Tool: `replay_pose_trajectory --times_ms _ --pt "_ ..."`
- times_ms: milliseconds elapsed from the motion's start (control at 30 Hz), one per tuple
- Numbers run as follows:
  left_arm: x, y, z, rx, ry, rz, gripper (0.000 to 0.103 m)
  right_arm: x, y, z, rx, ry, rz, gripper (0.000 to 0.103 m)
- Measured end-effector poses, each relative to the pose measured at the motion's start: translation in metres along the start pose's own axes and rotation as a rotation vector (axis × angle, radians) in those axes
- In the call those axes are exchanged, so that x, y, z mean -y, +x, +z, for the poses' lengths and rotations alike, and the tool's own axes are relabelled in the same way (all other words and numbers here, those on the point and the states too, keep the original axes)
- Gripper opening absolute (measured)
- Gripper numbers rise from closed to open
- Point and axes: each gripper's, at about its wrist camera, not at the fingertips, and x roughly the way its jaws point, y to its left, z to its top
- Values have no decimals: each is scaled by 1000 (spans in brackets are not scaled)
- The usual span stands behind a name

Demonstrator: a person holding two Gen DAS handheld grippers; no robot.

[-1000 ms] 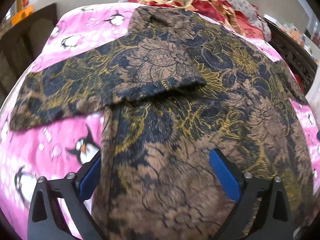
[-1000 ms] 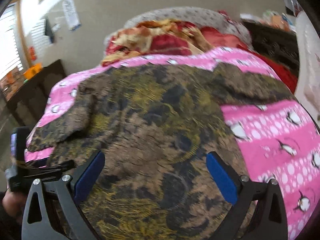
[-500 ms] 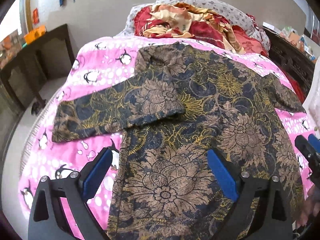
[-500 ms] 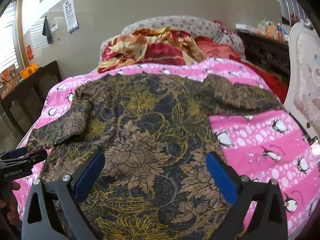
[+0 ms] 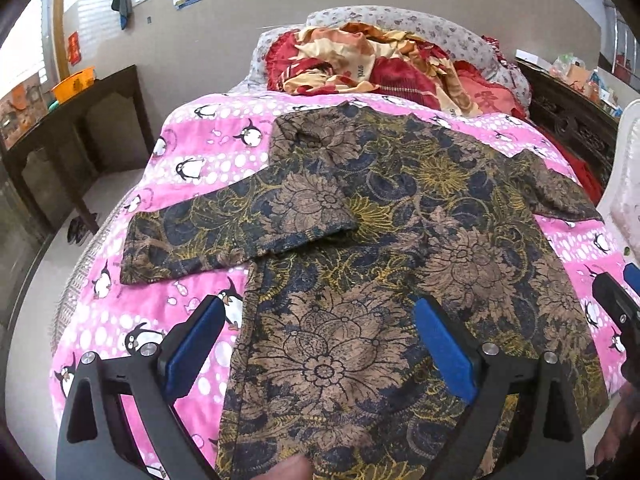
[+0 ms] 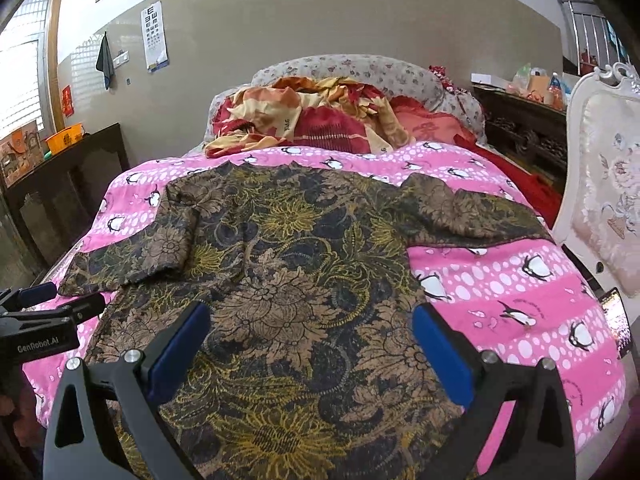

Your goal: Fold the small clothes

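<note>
Since a second ago, both tongs have been drawn back and raised from the shirt (image 5: 392,248), so much more of the bed is seen around it. Left tongs (image 5: 320,348) are held spread wide with nothing between the blue pads, and right tongs (image 6: 316,352) are spread and empty likewise.

From the left wrist view, the near sleeve (image 5: 240,220) is seen folded inward across the chest, its cuff lying on the body of the garment; the far sleeve is foreshortened there. From the right wrist view, the other sleeve (image 6: 472,216) is shown lying flat and stretched out toward a white padded chair (image 6: 604,208), which is barely caught at the edge of the left view.

Thin printed cloth is shown, brown and navy with yellow flowers, laid flat with slight wrinkles on a pink penguin blanket (image 6: 520,304) with white dots. A crumpled red and cream quilt (image 6: 312,120) is heaped at the head of the bed.

The shirt's lower hem is cut off by the frame in both views, and its collar cannot be made out.
</note>
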Motion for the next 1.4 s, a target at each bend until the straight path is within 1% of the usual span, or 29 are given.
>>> replay_pose_trajectory --times_ms 100,400,567,600,733,933,1067,1133,1200,1400 --pt "3 -7 -3 12 22 0 80 0 -11 -4 5 6 -10 103" --pt "13 -38 -13 47 53 -53 80 -6 -52 -9 54 -11 -40 103" --pt "14 -66 -17 105 54 -70 80 -8 -76 -9 72 -9 -99 103" --pt "14 -74 -18 128 56 -68 80 -8 -81 -9 79 -9 -112 103" --pt "13 -94 -22 174 55 -76 80 -9 -105 -11 118 -5 -183 103" --pt "10 -123 -29 247 54 -93 80 -10 -131 -18 150 32 -177 103" --pt "8 -132 -32 265 20 -126 80 -18 -151 -23 205 27 -181 103" --pt "9 -135 -37 287 12 -133 80 -22 -159 -27 222 26 -190 103" --pt "10 -137 -42 309 8 -121 80 -27 -163 -33 226 16 -197 103" --pt "8 -130 -53 286 17 -83 80 -41 -160 -56 230 32 -244 103"
